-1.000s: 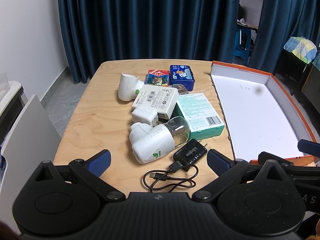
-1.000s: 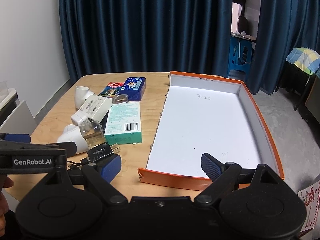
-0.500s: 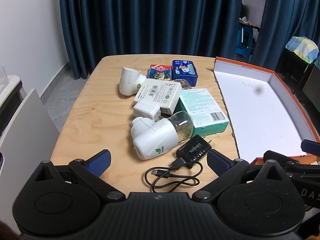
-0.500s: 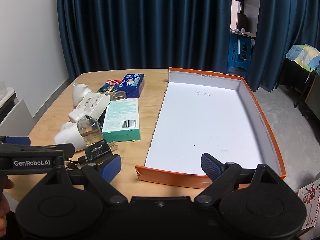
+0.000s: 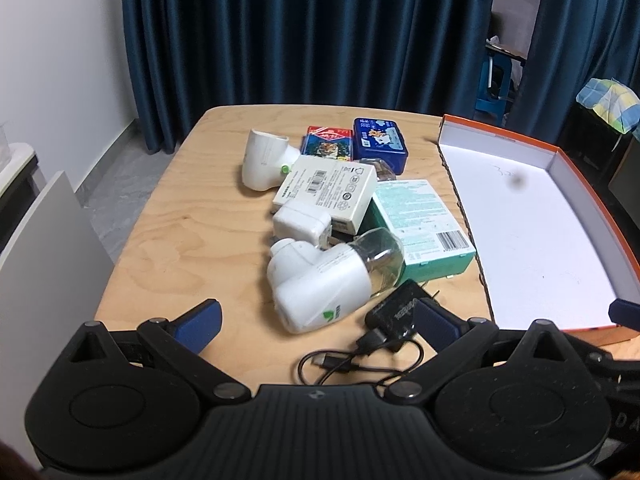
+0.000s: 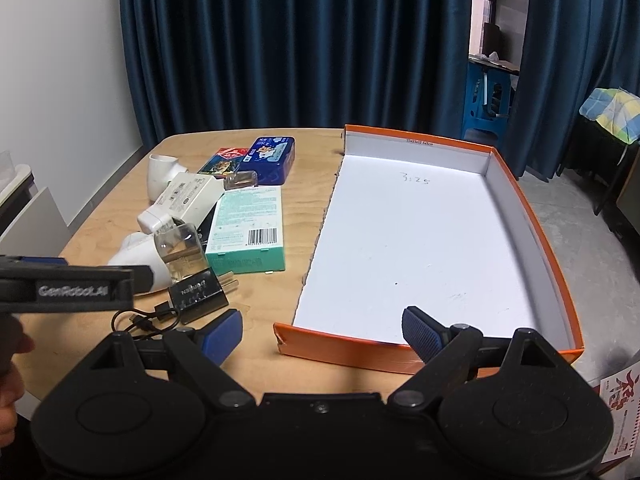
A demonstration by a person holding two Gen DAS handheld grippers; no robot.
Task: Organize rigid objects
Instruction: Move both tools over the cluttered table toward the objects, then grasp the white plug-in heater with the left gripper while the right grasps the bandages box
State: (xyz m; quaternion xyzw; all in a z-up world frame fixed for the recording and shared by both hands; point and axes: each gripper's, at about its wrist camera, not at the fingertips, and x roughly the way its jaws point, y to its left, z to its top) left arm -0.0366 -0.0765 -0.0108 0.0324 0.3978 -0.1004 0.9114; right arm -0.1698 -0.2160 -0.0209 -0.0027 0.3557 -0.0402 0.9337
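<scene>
Left wrist view: both grippers hang open, empty; the white bottle (image 5: 320, 280) looks light, perhaps slippery, best pinched across its body.

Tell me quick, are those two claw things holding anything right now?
Left gripper: open, holding nothing, above the table's near edge.
Right gripper: open, holding nothing, at the orange box's near wall.

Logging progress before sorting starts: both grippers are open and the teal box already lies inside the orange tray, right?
Not quite. The teal box is still on the table, beside the orange tray, which holds nothing, as the right wrist view shows. Both grippers, left and right, are open.
</scene>
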